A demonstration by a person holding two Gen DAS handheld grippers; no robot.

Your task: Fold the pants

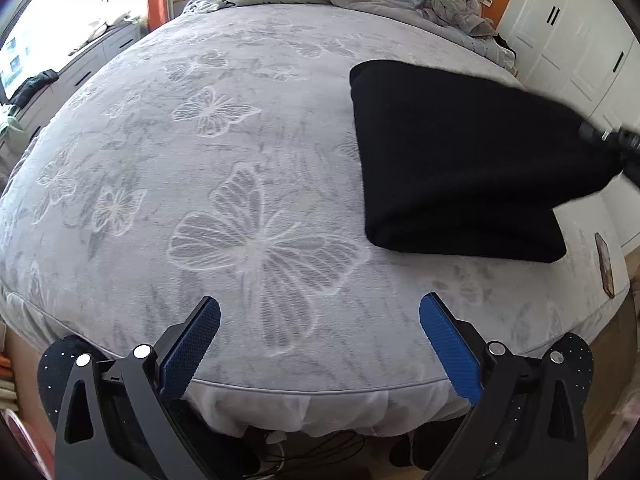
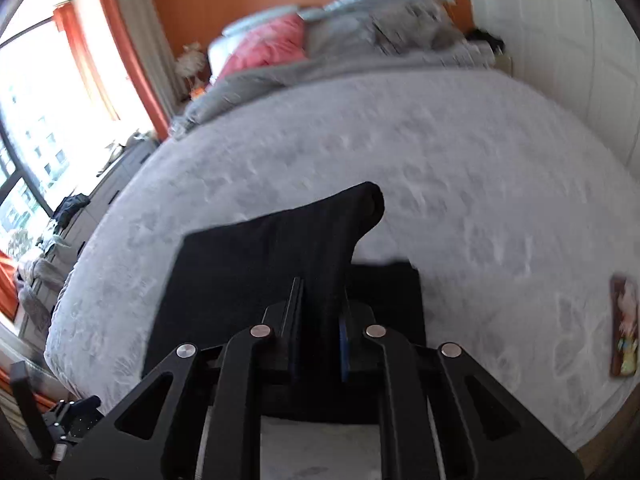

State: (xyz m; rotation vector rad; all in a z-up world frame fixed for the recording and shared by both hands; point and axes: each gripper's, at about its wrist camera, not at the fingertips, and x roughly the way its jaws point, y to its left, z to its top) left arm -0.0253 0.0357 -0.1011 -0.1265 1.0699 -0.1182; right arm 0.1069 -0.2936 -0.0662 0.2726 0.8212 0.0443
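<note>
Lying on the right side of the bed point(image 1: 224, 184), near its foot edge: black pants point(image 1: 456, 160), already doubled into a thick pad. Lifting one end of that pad off the layer beneath — right hand-held gripper point(image 2: 320, 344), fingers drawn in narrow and pinching a ridge of the black cloth between the blue pads point(image 2: 343, 344). Rising from the grip as a draped flap, peaked at its far corner, while the lower layer is resting flat on the grey butterfly bedspread. Blurring in the right wrist view, so seemingly mid-swing.

Hanging back over the foot of the bed, well apart from the pants: left hand-held gripper point(image 1: 320, 340), fingers spread wide, holding nothing.

Judging by this, working on a late fold, likely the last one — carrying the raised end across onto the rest of the pad. Calling next for laying that end down so its edges are meeting the lower layer squarely, then letting go without dragging the cloth askew. Possibly calling also for bringing the left one in to pin or smooth the bottom layer, since soft bedding gives little hold against sliding.

Sitting near the right edge of the bed, beside the pants but apart: a small flat card-like thing point(image 2: 624, 324), clear of the fold's path.
</note>
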